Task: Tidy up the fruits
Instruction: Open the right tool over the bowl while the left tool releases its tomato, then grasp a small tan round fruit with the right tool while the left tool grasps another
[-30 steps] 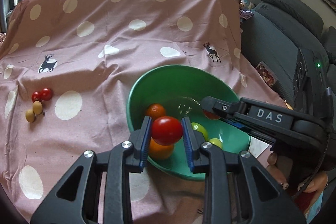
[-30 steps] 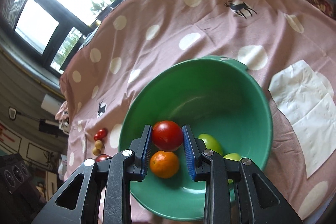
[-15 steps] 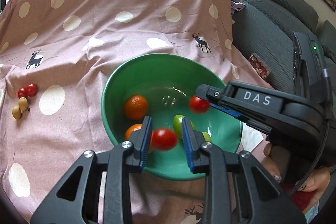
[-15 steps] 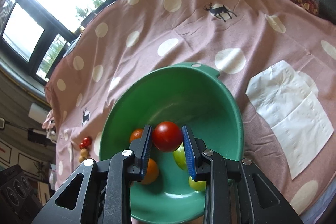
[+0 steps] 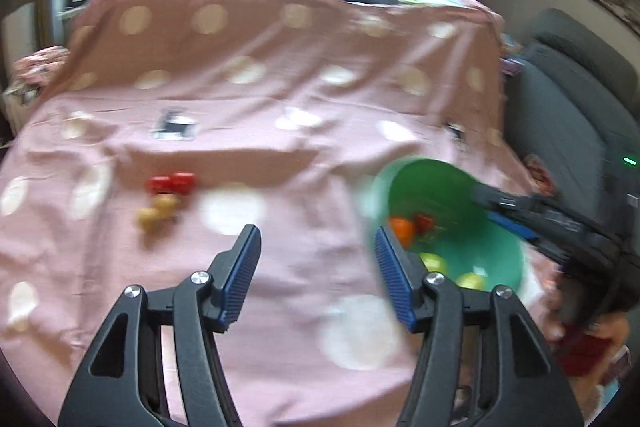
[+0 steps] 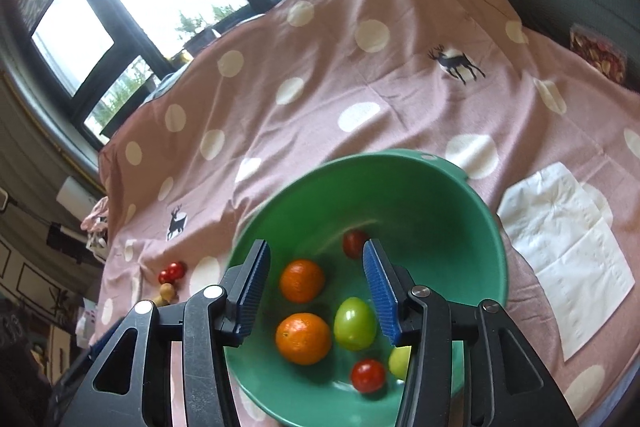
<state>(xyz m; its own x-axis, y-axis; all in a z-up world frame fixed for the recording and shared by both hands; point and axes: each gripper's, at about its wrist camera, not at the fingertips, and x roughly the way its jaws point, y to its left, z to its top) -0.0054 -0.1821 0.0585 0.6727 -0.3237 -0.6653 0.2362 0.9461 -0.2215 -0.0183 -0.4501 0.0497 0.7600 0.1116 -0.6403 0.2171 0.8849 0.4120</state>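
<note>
left gripper (image 5: 316,267): jaws spread wide, nothing between them, held over the pink spotted cloth (image 5: 280,107) to the left of the green bowl (image 5: 500,259); its view is motion-blurred. right gripper (image 6: 316,285): jaws likewise spread wide and empty, held above the green bowl (image 6: 420,187), looking down into it. inside the bowl: two oranges (image 6: 303,338), one nearer the far wall than the other; a green fruit (image 6: 355,323) just right of the nearer orange; a second green fruit (image 6: 400,363) partly hidden behind the right finger; one red tomato (image 6: 368,375) at the near side and another red tomato (image 6: 354,243) against the far wall, slightly smeared. outside the bowl, well to its left on the cloth: a small cluster of two red fruits (image 5: 173,183) with what appear to be two tan ones (image 5: 158,211) touching just below, detail lost to blur. to the right of the bowl a white paper napkin (image 6: 568,267) lies flat on the cloth.
</note>
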